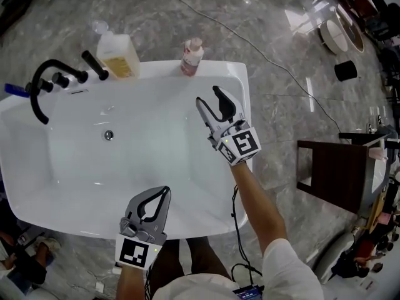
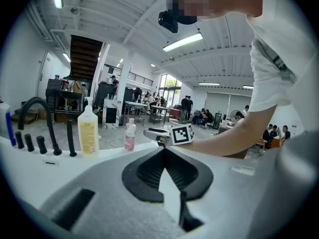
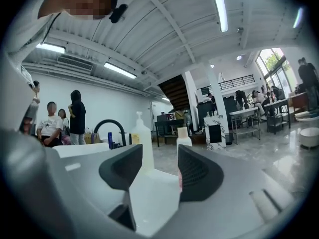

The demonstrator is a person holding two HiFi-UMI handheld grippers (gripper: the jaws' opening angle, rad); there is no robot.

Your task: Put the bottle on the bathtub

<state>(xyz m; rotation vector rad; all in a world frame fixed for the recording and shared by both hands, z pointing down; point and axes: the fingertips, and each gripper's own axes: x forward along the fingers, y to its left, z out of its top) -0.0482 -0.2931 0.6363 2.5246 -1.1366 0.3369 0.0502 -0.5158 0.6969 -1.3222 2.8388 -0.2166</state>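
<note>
Seeing the pink bottle (image 1: 192,56) upright on the tub rim (image 1: 159,67), upper centre, my right gripper (image 1: 207,96) open and empty nearby, left gripper (image 1: 166,191) closed on nothing, I fear a careless swing toppling it.

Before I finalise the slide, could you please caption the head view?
Pink bottle stands on the bathtub rim; right gripper open nearby.

No wording can be read anywhere: the yellow label on the large bottle (image 1: 119,58) and the label on the pink bottle (image 1: 191,58) are too small
</note>
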